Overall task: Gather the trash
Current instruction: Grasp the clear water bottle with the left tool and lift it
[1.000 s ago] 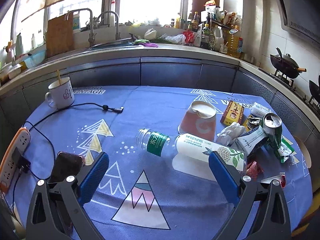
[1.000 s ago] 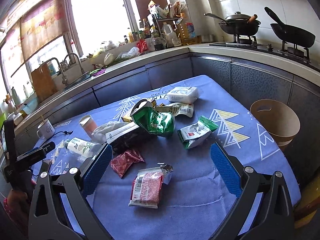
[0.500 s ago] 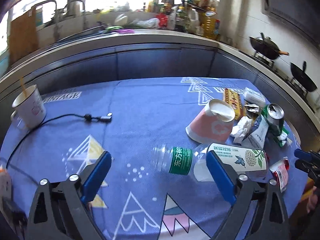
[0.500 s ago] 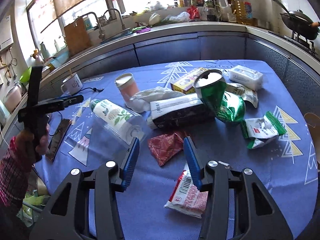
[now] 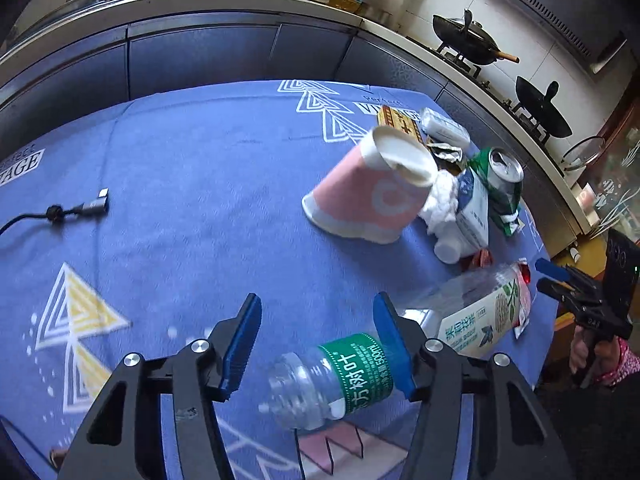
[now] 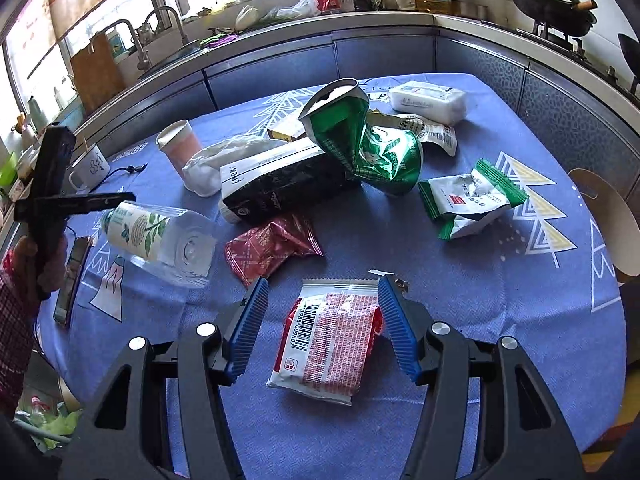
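Closing in: right gripper (image 6: 320, 326) low over the red-and-white snack packet (image 6: 326, 344) on the blue tablecloth (image 6: 500, 300), blue fingers (image 6: 248, 326) apart on either side of it, not yet touching.
Packet axis: long side running away from the camera, roughly in line with the fingers; barcode end toward the left finger, torn top edge at the far end.
Nearer hand: right, by a wide margin; packet squarely between its pads.
Left gripper (image 5: 316, 344): fingers (image 5: 390, 344) apart, holding nothing; clear plastic water bottle (image 5: 344, 376) lying on its side, open neck between the fingers, right pad at the green label, base pointing away to the right.
Other trash: upturned pink paper cup (image 5: 368, 200), crushed green can (image 6: 360, 140), dark carton (image 6: 288, 184), dark red wrapper (image 6: 272, 246), green-and-white wrapper (image 6: 468, 200), all well apart from the right fingers.
Change since half a second ago: right fingers wider and shifted from the dark red wrapper to the packet; left fingers narrower, bottle neck now inside them instead of ahead.
Next, as a judgement: squeeze across the packet's short width.
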A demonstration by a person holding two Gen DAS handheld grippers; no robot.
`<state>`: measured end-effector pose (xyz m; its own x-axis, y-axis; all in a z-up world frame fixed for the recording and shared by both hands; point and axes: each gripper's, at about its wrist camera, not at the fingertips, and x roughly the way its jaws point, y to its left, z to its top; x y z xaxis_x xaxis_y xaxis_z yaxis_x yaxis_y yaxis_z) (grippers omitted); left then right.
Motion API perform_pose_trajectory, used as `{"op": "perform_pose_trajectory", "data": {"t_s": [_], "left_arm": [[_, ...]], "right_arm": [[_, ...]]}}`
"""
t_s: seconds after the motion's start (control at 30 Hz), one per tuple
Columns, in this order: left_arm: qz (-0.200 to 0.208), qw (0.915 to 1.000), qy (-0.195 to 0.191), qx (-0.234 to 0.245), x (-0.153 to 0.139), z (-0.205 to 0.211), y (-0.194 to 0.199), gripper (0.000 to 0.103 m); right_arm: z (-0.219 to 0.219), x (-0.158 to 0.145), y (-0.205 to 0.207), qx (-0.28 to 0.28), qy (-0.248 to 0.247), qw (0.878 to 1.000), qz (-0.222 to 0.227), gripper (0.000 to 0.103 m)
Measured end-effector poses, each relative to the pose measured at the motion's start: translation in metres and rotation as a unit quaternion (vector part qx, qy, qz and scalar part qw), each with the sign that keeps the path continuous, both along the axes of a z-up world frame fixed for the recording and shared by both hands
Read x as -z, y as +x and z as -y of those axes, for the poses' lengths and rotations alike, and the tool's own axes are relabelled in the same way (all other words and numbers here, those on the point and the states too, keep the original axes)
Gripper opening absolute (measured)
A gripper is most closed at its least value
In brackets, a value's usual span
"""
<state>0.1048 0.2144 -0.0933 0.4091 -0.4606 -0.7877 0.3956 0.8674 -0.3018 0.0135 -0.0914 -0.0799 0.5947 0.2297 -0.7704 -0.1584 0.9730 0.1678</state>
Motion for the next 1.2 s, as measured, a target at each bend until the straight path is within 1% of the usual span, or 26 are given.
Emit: {"op": "perform_pose_trajectory", "data": {"t_s": [0.03,0.07,0.1,0.13,0.2,0.23,0.3,0.37,0.43,0.5,0.57,0.67,0.73,0.8,0.87,0.9,0.97,1.03,1.13,1.17,1.2], "left_arm": [[0.000,1.0000,0.006,-0.007,0.000,-0.003,-0.010,0.066],[-0.001,0.9998,0.012,-0.015,-0.001,-0.005,-0.023,0.079],[0.002,0.9996,0.018,-0.022,-0.003,-0.006,-0.033,0.087],[0.011,0.9992,0.025,-0.030,-0.006,-0.007,-0.047,0.097],[0.028,0.9986,0.034,-0.029,-0.013,-0.003,-0.067,0.098],[0.033,0.9984,0.037,-0.027,-0.015,-0.001,-0.074,0.099],[0.034,0.9983,0.036,-0.031,-0.015,0.006,-0.087,0.099],[0.020,0.9993,0.024,-0.023,-0.010,0.014,-0.099,0.099],[0.006,0.9999,0.010,-0.011,-0.005,0.022,-0.115,0.099],[-0.017,0.9997,-0.016,-0.004,0.000,0.027,-0.131,0.099],[-0.034,0.9990,-0.030,0.009,0.004,0.036,-0.146,0.099],[-0.032,0.9985,-0.001,0.045,0.006,0.052,-0.173,0.099],[-0.044,0.9972,-0.003,0.060,0.012,0.055,-0.187,0.099],[-0.078,0.9956,-0.020,0.049,0.025,0.051,-0.191,0.099],[-0.130,0.9896,-0.055,0.028,0.041,0.043,-0.190,0.099],[-0.120,0.9905,-0.063,0.020,0.040,0.041,-0.192,0.099],[-0.128,0.9892,-0.068,0.019,0.041,0.041,-0.193,0.099],[-0.122,0.9900,-0.070,0.015,0.040,0.042,-0.194,0.099],[-0.112,0.9919,-0.059,0.013,0.039,0.050,-0.192,0.099],[-0.107,0.9929,-0.051,0.013,0.036,0.054,-0.188,0.097],[-0.099,0.9942,-0.039,0.014,0.036,0.060,-0.184,0.093]], "right_arm": [[-0.002,0.002,0.001,-0.004,0.003,1.000,-0.003,0.058],[-0.003,0.004,0.002,-0.008,0.005,1.000,-0.006,0.057],[-0.005,0.006,0.002,-0.013,0.007,1.000,-0.008,0.057],[-0.007,0.009,0.003,-0.018,0.008,1.000,-0.011,0.057],[-0.011,0.013,0.004,-0.024,0.011,1.000,-0.017,0.057],[-0.013,0.014,0.004,-0.029,0.013,0.999,-0.020,0.058],[-0.023,0.015,0.002,-0.049,0.006,0.999,-0.023,0.057],[-0.040,0.014,-0.003,-0.083,-0.013,0.996,-0.018,0.057],[-0.060,0.013,-0.009,-0.116,-0.043,0.992,-0.008,0.057],[-0.074,0.014,-0.011,-0.137,-0.065,0.988,-0.005,0.057],[-0.089,0.017,-0.012,-0.158,-0.088,0.984,-0.006,0.056],[-0.104,0.019,-0.014,-0.182,-0.109,0.977,-0.006,0.056],[-0.107,0.019,-0.014,-0.189,-0.117,0.975,-0.005,0.056],[-0.110,0.020,-0.011,-0.190,-0.118,0.975,-0.008,0.057],[-0.109,0.021,-0.008,-0.186,-0.117,0.975,-0.012,0.057],[-0.107,0.021,-0.008,-0.184,-0.117,0.976,-0.014,0.057],[-0.103,0.020,-0.008,-0.183,-0.115,0.976,-0.019,0.057],[-0.100,0.020,-0.009,-0.187,-0.104,0.976,-0.027,0.057],[-0.107,0.019,-0.012,-0.219,-0.079,0.972,-0.031,0.056],[-0.111,0.017,-0.012,-0.228,-0.071,0.971,-0.028,0.055],[-0.116,0.014,-0.012,-0.236,-0.065,0.969,-0.019,0.055]]}}
